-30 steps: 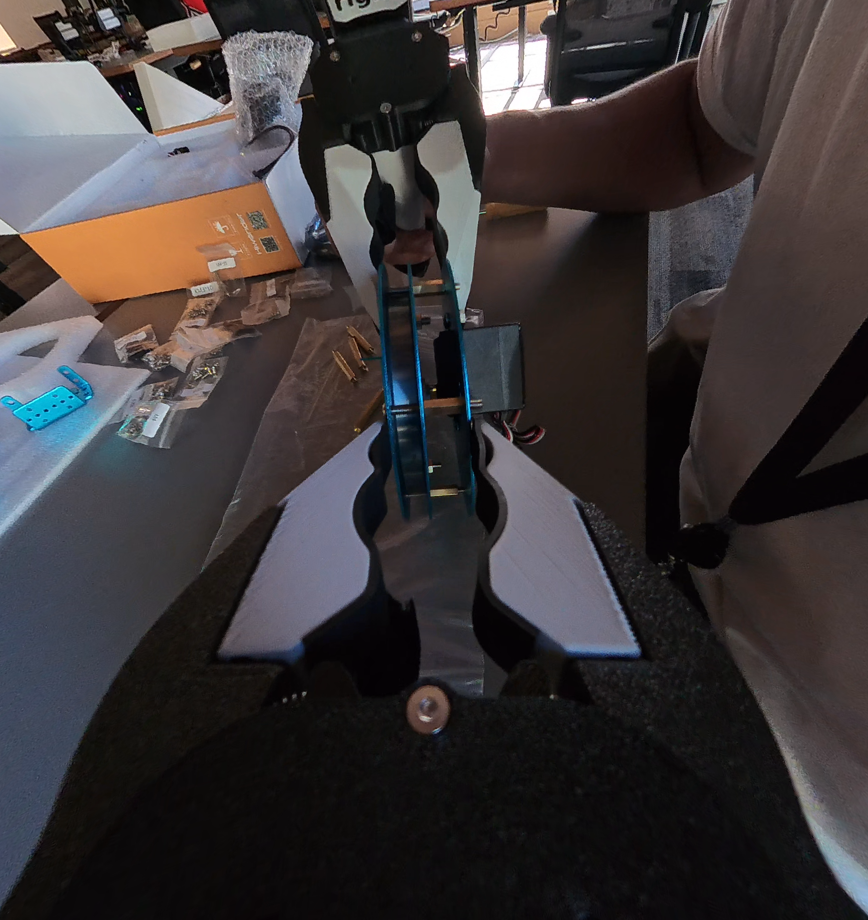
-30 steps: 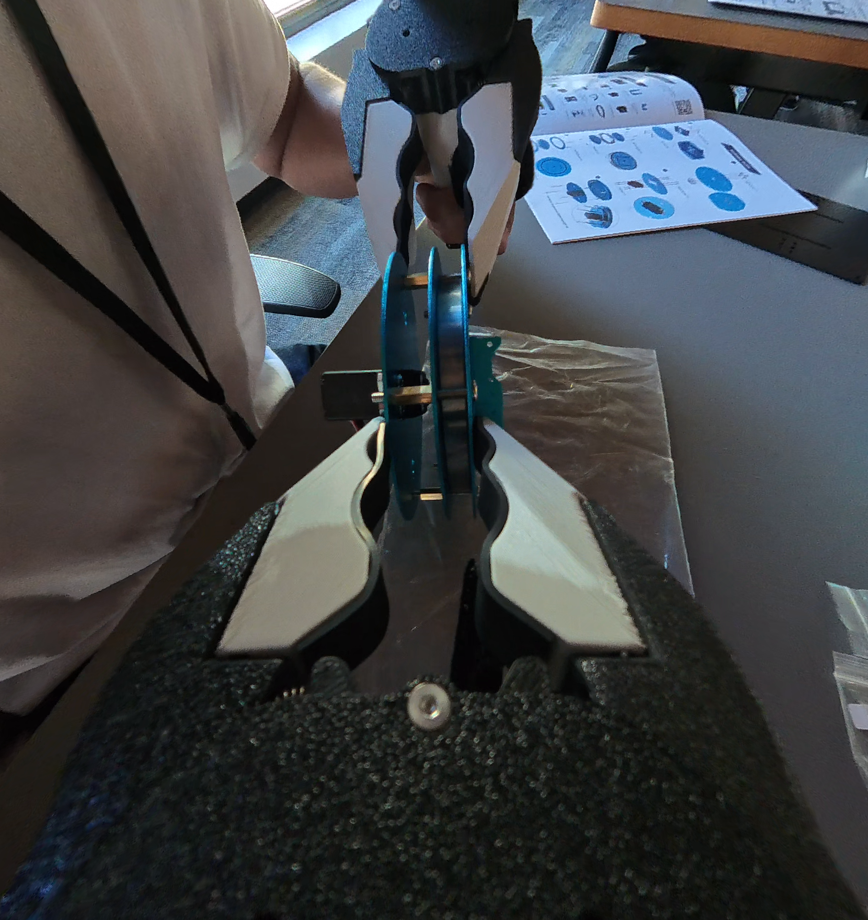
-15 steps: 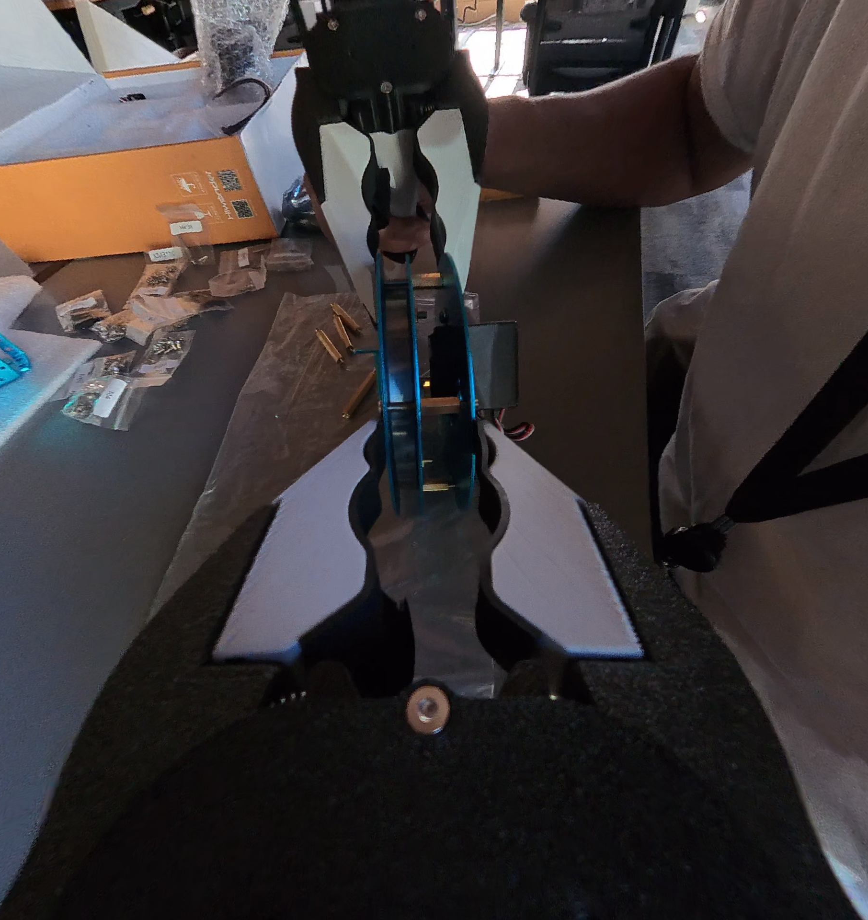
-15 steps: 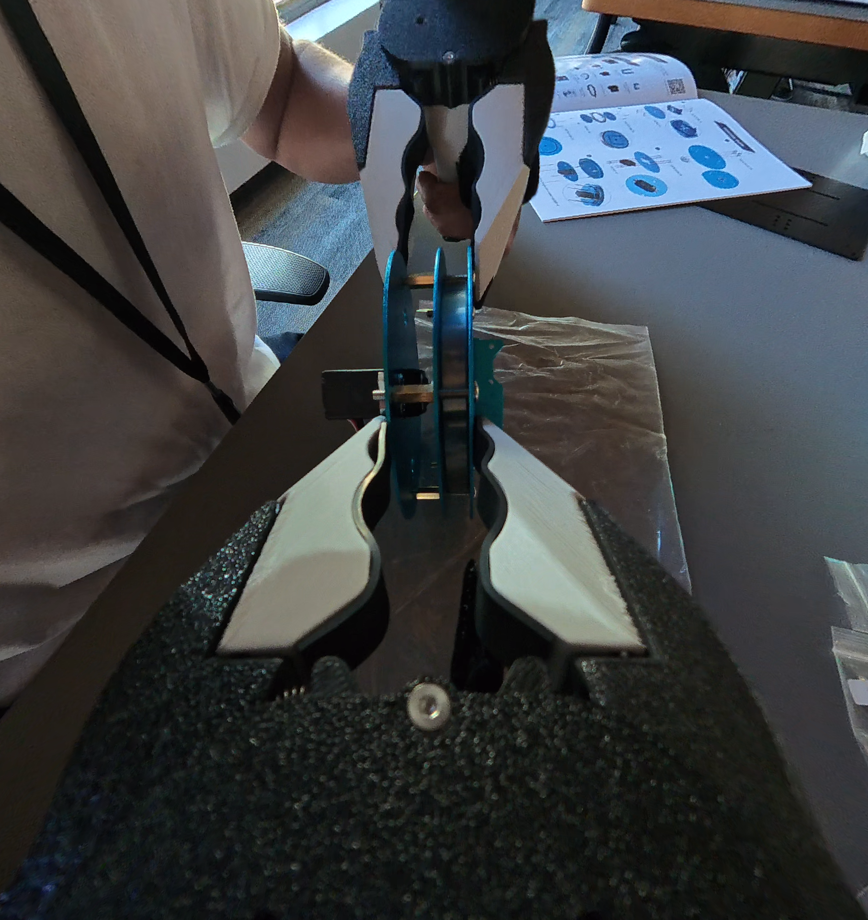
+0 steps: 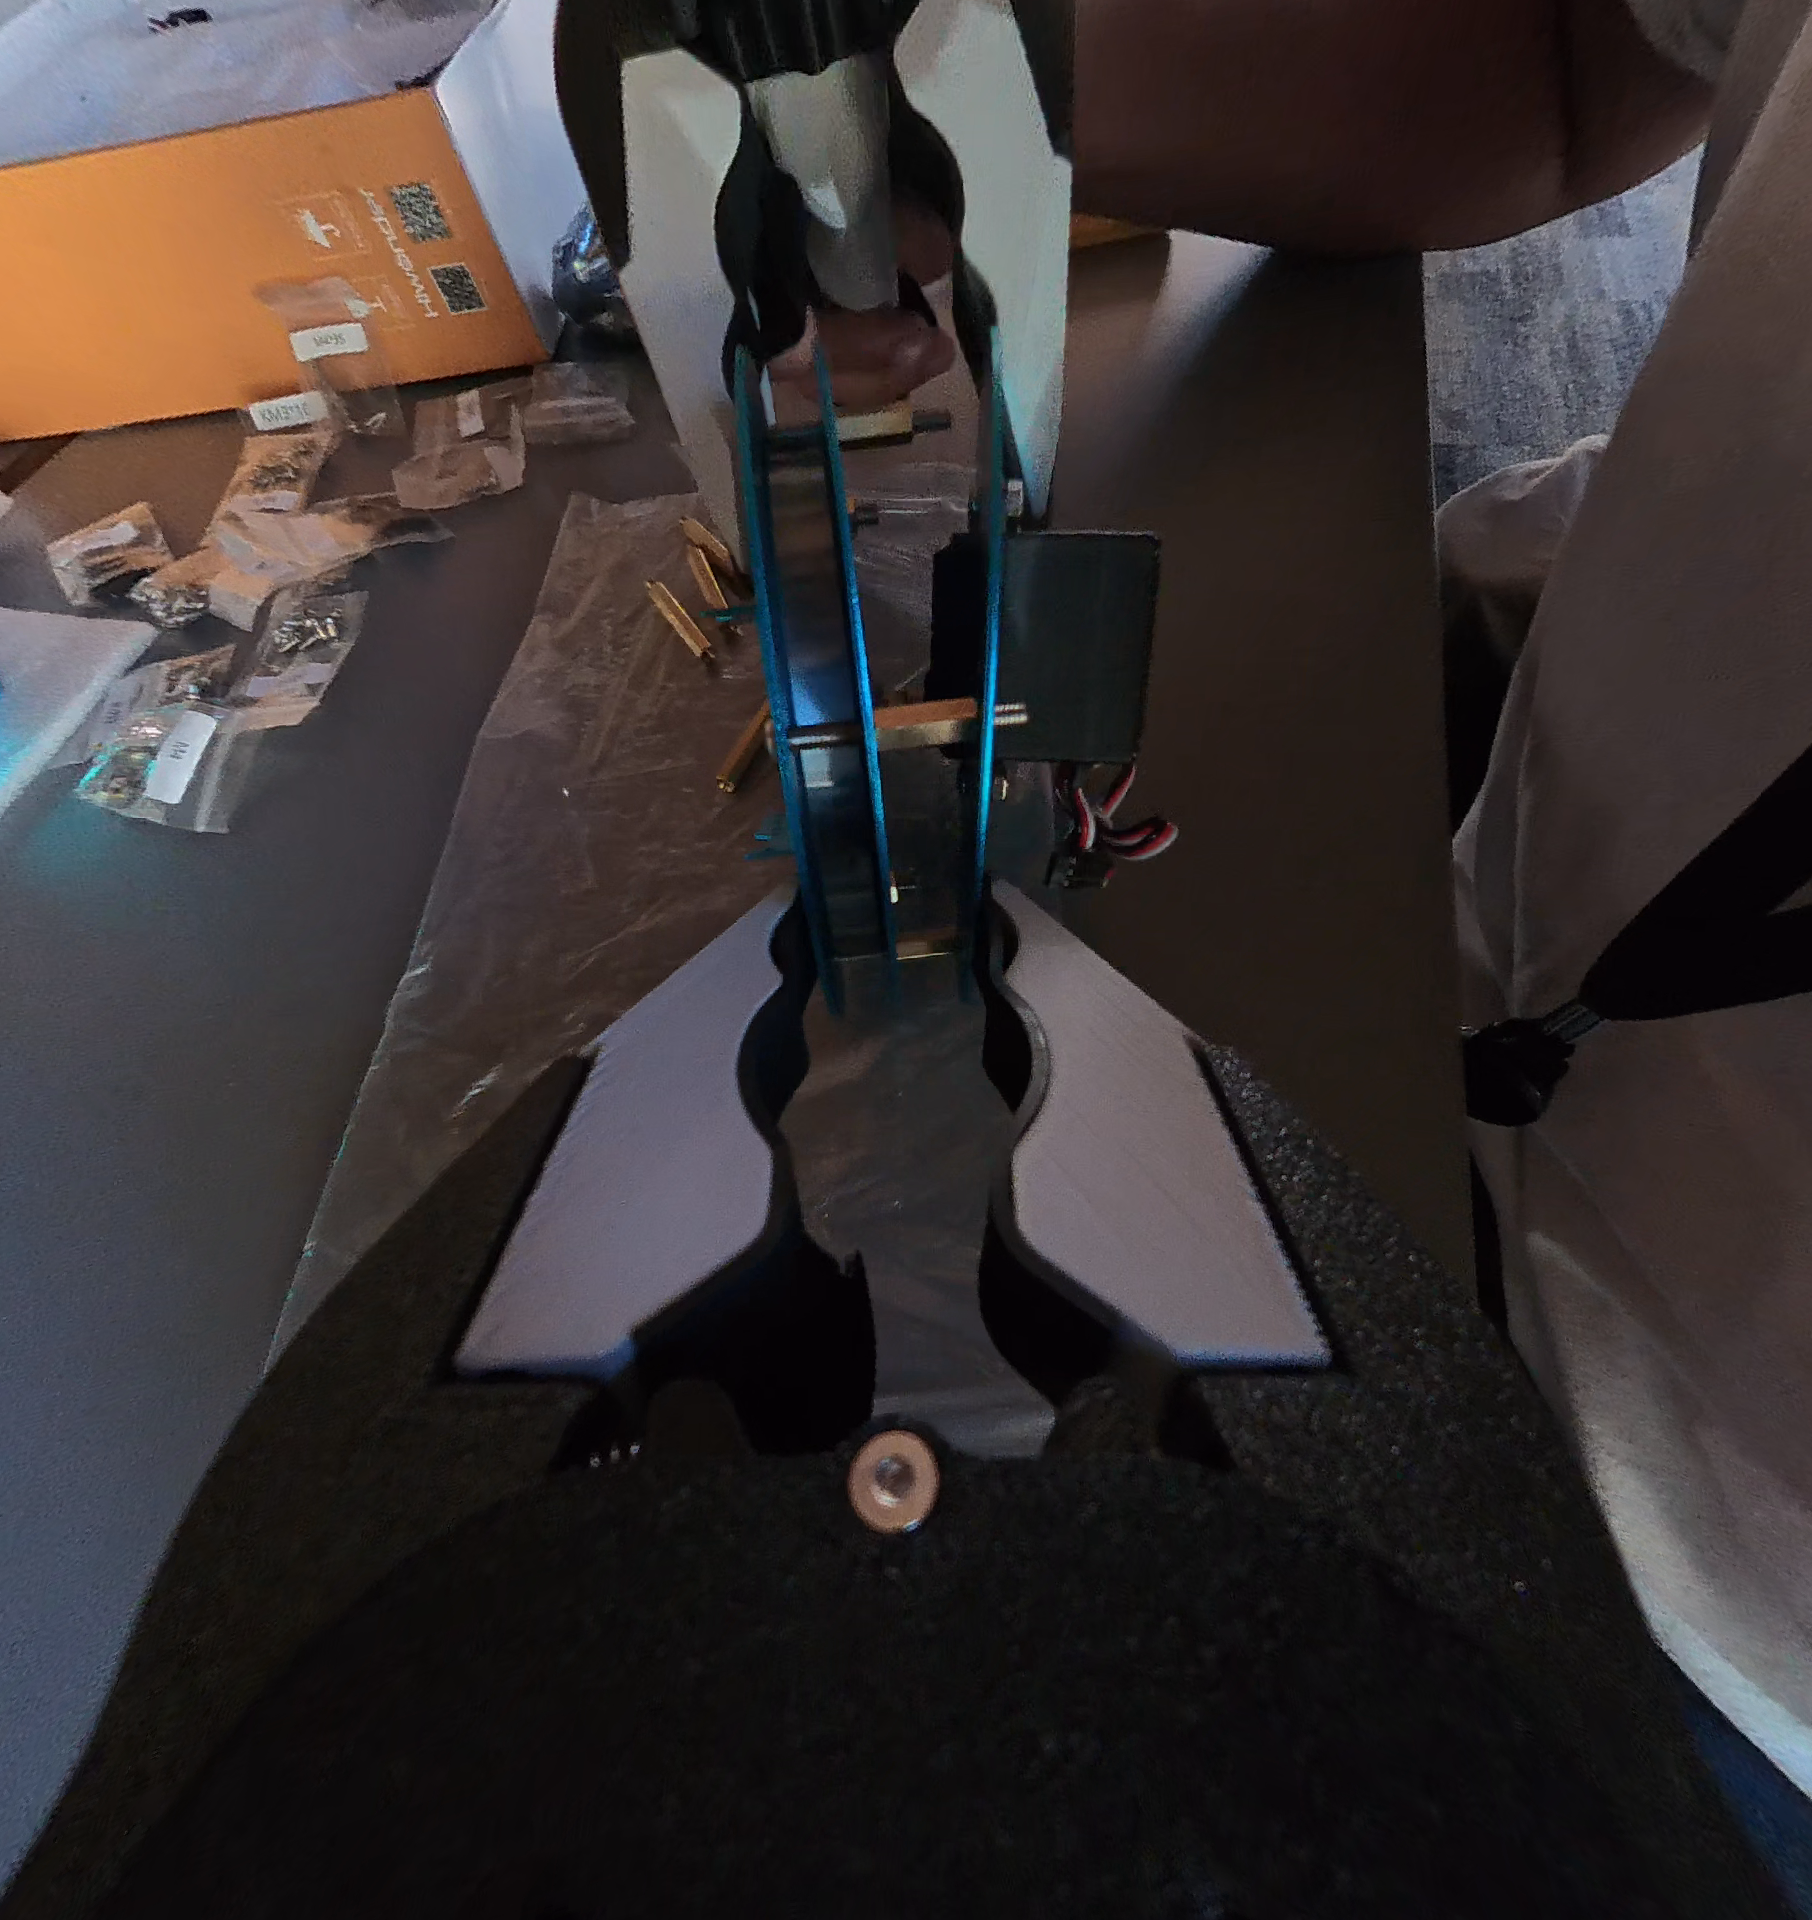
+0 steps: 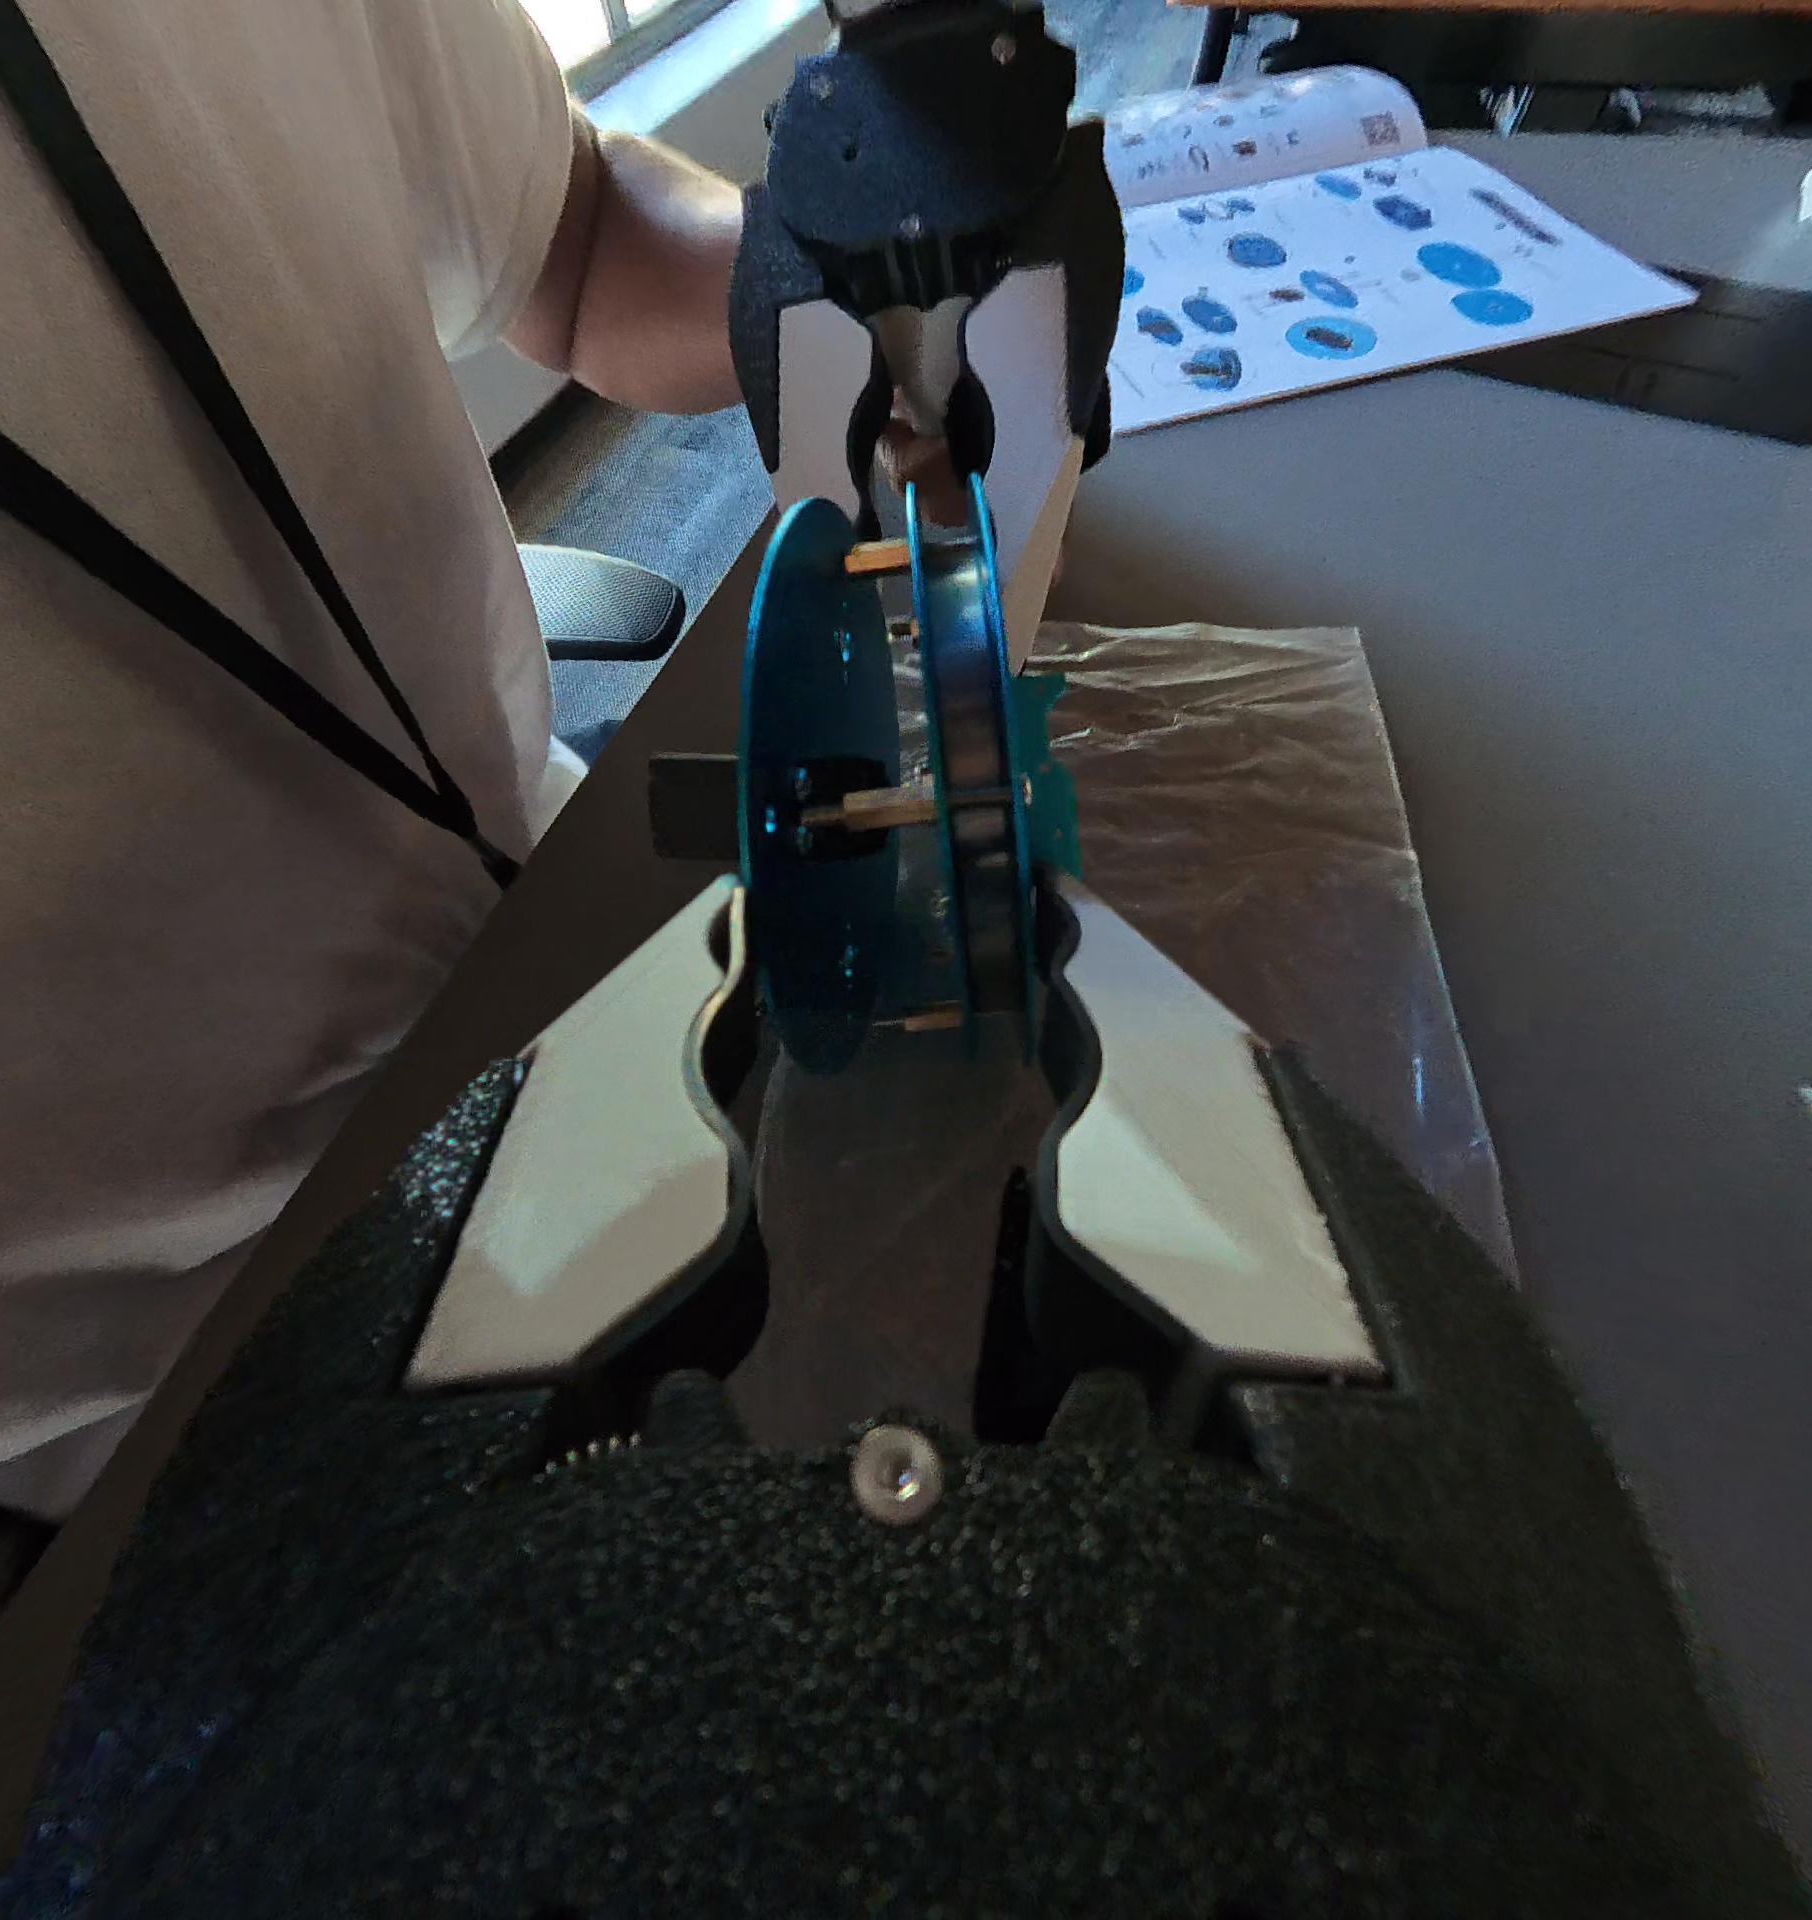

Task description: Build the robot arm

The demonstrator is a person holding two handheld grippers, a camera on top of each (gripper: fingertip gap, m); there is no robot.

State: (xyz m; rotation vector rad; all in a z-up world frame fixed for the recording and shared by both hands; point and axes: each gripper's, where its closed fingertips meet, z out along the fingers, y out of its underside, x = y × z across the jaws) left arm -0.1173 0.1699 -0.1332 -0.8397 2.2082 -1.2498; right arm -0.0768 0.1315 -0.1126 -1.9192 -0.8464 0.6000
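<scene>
A blue disc assembly (image 5: 829,675), round blue plates joined by brass standoffs, stands on edge above a clear plastic sheet (image 5: 569,831). A black servo (image 5: 1078,644) with coloured wires sits on its right side. My left gripper (image 5: 891,956) is shut on the assembly's near rim. My right gripper (image 5: 871,436) grips its far rim from the opposite side. In the right wrist view my right gripper (image 6: 891,935) is shut on the assembly (image 6: 819,810), whose left plate is angled so its face shows. The left gripper (image 6: 943,520) holds the far rim there.
An orange box (image 5: 206,281), small bags of screws (image 5: 206,644) and loose brass standoffs (image 5: 694,603) lie on the left. An open instruction sheet (image 6: 1349,270) and a flat black plate (image 6: 1712,353) lie farther off. A person's torso (image 6: 206,623) is close against the table edge. The left gripper's tips are roughly 7 cm from the right gripper's.
Both grippers stay shut on the assembly. The far gripper now appears nearer and higher in each view. In the right wrist view the left plate has tilted and now shows its face.
</scene>
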